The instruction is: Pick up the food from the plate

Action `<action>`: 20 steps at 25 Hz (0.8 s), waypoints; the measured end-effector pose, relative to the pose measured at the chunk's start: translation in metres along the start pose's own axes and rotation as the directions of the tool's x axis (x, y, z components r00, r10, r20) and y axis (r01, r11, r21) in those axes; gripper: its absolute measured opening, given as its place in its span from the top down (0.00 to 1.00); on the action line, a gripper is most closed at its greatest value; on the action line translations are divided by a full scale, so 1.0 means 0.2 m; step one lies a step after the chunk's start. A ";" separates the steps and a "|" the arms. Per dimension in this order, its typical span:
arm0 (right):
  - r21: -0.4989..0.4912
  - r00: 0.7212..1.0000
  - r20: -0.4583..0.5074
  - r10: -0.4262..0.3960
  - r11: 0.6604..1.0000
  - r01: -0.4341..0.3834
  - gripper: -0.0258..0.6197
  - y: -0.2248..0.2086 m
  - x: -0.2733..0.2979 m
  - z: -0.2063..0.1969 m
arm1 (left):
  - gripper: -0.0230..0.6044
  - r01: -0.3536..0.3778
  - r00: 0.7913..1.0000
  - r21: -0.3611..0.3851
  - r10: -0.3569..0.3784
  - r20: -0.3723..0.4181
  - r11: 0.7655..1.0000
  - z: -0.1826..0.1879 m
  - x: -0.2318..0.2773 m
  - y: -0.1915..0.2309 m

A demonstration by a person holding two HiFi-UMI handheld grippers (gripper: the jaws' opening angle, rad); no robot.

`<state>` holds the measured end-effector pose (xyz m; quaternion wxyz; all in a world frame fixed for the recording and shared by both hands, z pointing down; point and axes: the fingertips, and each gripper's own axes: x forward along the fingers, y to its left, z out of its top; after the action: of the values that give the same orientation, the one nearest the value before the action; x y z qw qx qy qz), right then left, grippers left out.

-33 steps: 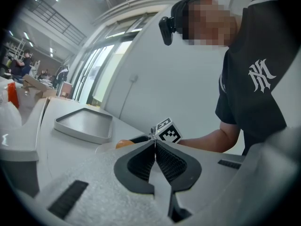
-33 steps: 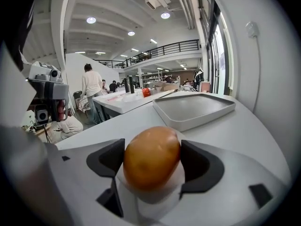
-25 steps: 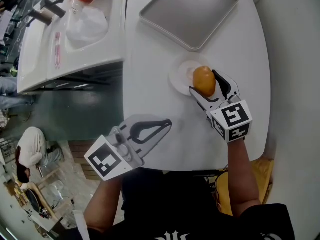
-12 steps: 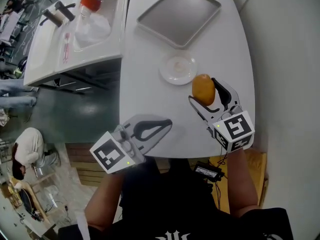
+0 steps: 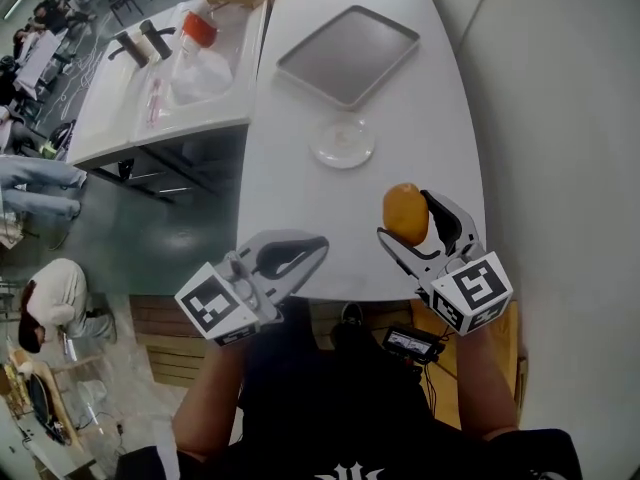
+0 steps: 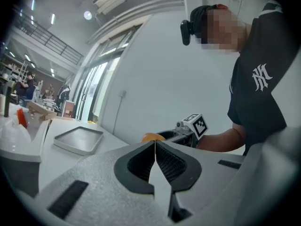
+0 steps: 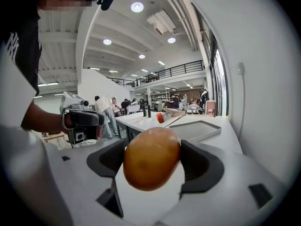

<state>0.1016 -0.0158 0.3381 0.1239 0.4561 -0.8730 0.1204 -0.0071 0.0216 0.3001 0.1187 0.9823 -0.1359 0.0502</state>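
Two handheld grippers hover over the near edge of a white table (image 5: 300, 188), seen from above. The right gripper (image 5: 405, 218), at four o'clock in the head view, has its jaws clamped on the food (image 5: 405, 208), a smooth orange-brown oval like a roll or small fruit, gripped across its middle and held off the plate. The clear plate (image 5: 318, 151) lies bare at eleven o'clock from the food, well apart, with a grey tray (image 5: 347, 55) beyond it at twelve o'clock. The left gripper (image 5: 298, 255), at seven o'clock, has its jaws pressed together on nothing. The food looks light, rounded and slick-skinned, so it may twist or slip. A gentle hold across its widest part seems safest, since a hard squeeze could bruise it.
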 end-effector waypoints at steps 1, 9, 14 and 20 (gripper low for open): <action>-0.008 1.000 0.007 0.004 1.000 -0.004 0.39 0.01 -0.04 0.01 | 0.95 -0.004 1.000 0.014 0.004 0.004 1.000 0.01 -0.01 -0.02; -0.038 0.992 0.083 0.095 0.995 -0.092 0.39 0.20 -0.31 0.07 | 0.95 0.018 0.997 0.078 -0.023 0.070 0.997 0.11 -0.03 -0.26; -0.065 0.986 0.125 0.110 0.993 -0.102 0.39 0.30 -0.46 0.12 | 0.95 0.004 1.000 0.116 -0.008 0.030 0.993 0.10 -0.06 -0.38; -0.073 0.983 0.146 0.110 0.992 -0.101 0.39 0.35 -0.60 0.15 | 0.95 0.004 0.999 0.116 -0.008 0.034 0.993 0.10 -0.09 -0.49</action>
<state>0.1060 0.1050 0.2641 0.0663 0.4127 -0.9062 0.0637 0.0047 0.1120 0.2582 0.0591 0.9887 -0.1317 0.0409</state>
